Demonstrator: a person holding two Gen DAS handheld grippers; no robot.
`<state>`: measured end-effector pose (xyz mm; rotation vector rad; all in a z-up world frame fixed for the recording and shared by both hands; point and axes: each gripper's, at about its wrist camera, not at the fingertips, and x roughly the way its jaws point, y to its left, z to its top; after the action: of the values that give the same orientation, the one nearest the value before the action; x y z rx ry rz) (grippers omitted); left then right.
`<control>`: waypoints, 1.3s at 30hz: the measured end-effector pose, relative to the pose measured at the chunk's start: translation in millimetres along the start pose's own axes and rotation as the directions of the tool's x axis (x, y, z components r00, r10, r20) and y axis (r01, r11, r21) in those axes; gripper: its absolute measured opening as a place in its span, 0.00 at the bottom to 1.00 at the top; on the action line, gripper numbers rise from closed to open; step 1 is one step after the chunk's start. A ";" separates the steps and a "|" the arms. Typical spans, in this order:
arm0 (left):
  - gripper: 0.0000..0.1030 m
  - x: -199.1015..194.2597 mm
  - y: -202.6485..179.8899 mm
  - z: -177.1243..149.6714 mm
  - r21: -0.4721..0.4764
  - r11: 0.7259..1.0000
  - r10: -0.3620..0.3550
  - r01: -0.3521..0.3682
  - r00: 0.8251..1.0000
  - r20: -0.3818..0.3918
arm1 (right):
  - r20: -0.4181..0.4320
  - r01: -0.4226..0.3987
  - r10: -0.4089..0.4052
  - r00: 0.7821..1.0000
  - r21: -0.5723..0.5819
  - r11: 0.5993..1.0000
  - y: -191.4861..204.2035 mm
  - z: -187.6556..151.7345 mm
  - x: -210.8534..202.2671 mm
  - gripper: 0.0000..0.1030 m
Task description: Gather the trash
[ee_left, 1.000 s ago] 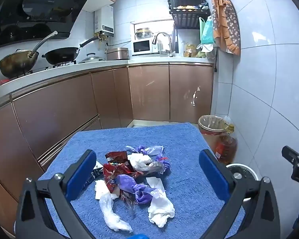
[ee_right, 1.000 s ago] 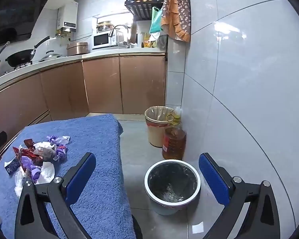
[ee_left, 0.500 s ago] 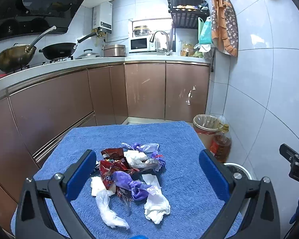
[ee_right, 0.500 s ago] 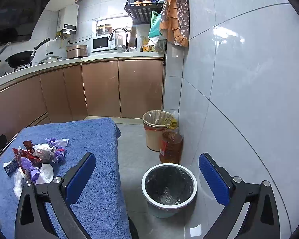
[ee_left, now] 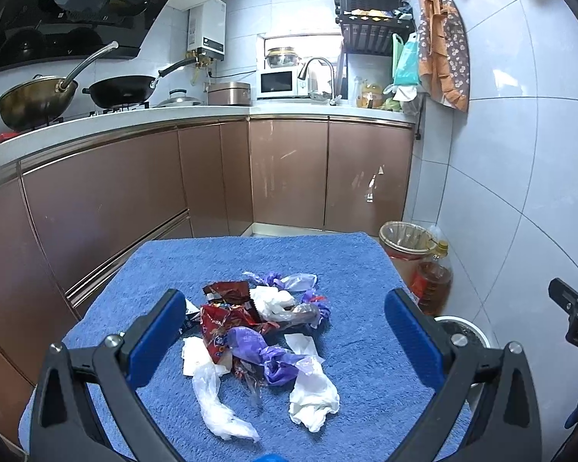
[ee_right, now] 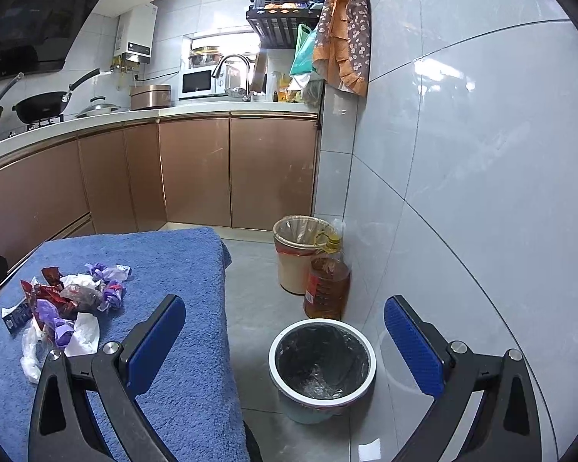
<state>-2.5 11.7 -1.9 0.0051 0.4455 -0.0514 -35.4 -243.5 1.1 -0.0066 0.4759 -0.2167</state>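
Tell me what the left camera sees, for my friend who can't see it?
The open left gripper hovers over a trash pile of red wrappers, purple bags and white tissues on a blue towel. Brown kitchen cabinets stand behind.

Left gripper (ee_left: pixel 285 331) and right gripper (ee_right: pixel 285 331) both gape wide, holding nothing.
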 end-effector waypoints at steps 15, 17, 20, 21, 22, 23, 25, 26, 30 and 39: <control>1.00 5.4 7.5 -6.6 -0.005 1.000 0.026 -0.026 0.999 0.020 | -0.009 -0.012 0.012 1.000 -0.023 1.000 7.6 -0.7 7.2 1.00; 1.00 5.7 10.0 -6.9 -0.014 0.999 0.030 -0.030 0.999 0.029 | -0.006 -0.007 0.007 1.000 -0.036 0.999 10.1 -0.6 7.8 1.00; 1.00 8.0 13.4 -7.3 -0.021 0.999 0.038 -0.038 0.999 0.031 | -0.004 0.000 -0.001 1.000 -0.043 0.999 13.7 -0.8 7.4 1.00; 1.00 9.2 14.4 -7.6 -0.022 0.999 0.038 -0.037 0.999 0.029 | -0.002 0.003 -0.003 1.000 -0.045 0.999 14.5 -0.4 7.3 1.00; 1.00 10.0 15.3 -7.9 -0.025 0.999 0.034 -0.033 0.999 0.030 | -0.002 0.004 -0.004 1.000 -0.046 0.999 14.9 -0.6 7.2 1.00; 1.00 10.6 15.9 -8.3 -0.027 0.999 0.030 -0.029 0.999 0.030 | -0.002 0.002 -0.002 1.000 -0.045 0.999 15.4 -0.1 7.2 1.00; 1.00 12.2 16.6 -9.1 -0.029 0.999 0.026 -0.025 0.999 0.030 | -0.001 0.000 -0.001 1.000 -0.044 0.999 15.6 0.4 7.3 1.00; 1.00 13.1 16.6 -9.3 -0.027 0.999 0.024 -0.023 0.999 0.029 | -0.001 0.002 -0.002 1.000 -0.046 0.999 15.3 0.0 7.2 1.00; 1.00 15.8 16.8 -8.9 -0.016 1.000 0.012 -0.012 1.000 0.019 | 0.000 0.008 -0.008 1.000 -0.053 0.999 17.4 0.9 7.5 1.00; 1.00 28.3 24.2 -8.8 -0.033 0.999 -0.013 0.012 0.999 -0.032 | 0.004 0.011 -0.011 1.000 -0.063 0.998 21.8 2.1 8.6 1.00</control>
<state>20.4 34.7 -22.2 -0.0294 0.4786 -0.0562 -22.5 -224.0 -2.3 -0.0712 0.4793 -0.2121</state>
